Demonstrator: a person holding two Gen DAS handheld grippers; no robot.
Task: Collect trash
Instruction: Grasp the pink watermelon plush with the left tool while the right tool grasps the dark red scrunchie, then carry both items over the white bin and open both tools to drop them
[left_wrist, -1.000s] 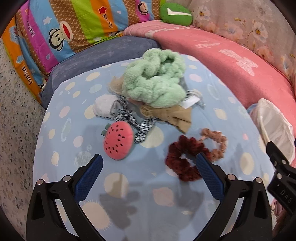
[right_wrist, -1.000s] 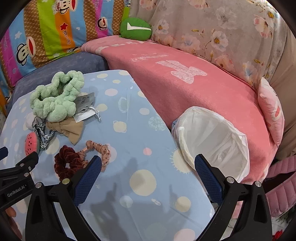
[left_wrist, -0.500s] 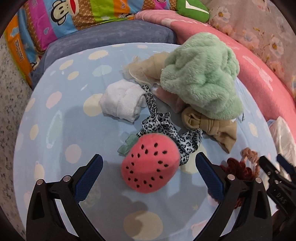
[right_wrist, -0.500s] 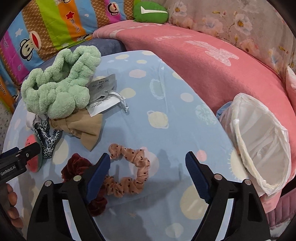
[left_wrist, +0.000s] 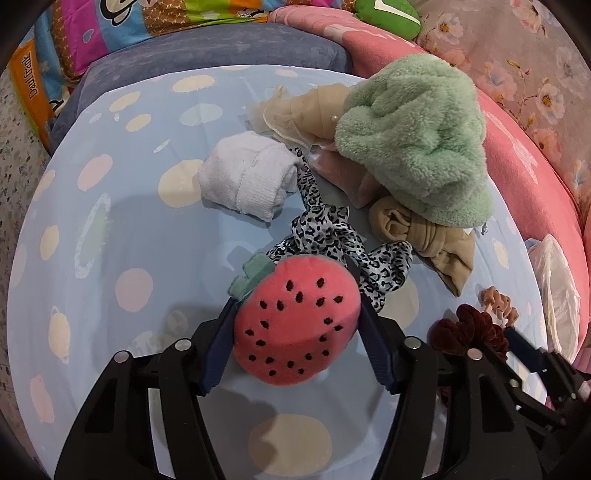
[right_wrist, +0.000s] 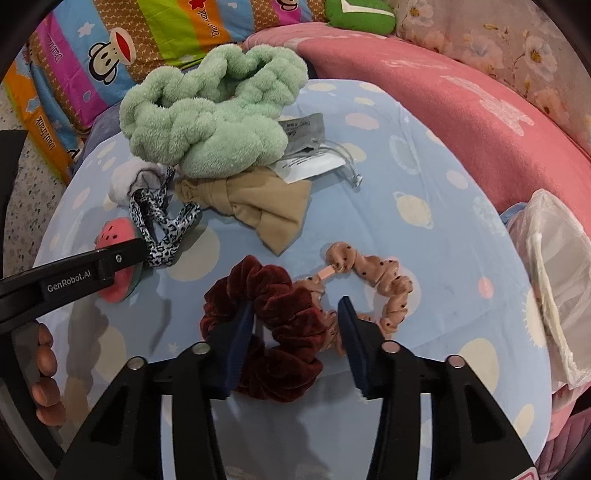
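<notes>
Hands tip both grippers steeply down at a round bench (left_wrist: 122, 206) in a blue spotted cloth. The left gripper (left_wrist: 295, 332) is closing, and its blue pads sit against both sides of the strawberry toy (left_wrist: 297, 323). The right gripper (right_wrist: 297, 332) is closing too, with the dark red scrunchie (right_wrist: 280, 310) between its pads; I cannot tell if they press it yet. A pink scrunchie (right_wrist: 384, 284) lies just beside the red one and touches it. Only the right view shows the person's fingers (right_wrist: 46, 360) on the left handle, a paper tag (right_wrist: 310, 162) and the tan bow (right_wrist: 255, 206) spread flat. Only the left view shows the rolled white sock (left_wrist: 247, 181) well, plus sheer tan cloth (left_wrist: 299, 110) behind it. Both show the green fluffy band (left_wrist: 417, 136), the spotted ribbon (left_wrist: 325, 229) and the white bag (right_wrist: 554, 277) at the bench's right edge.
</notes>
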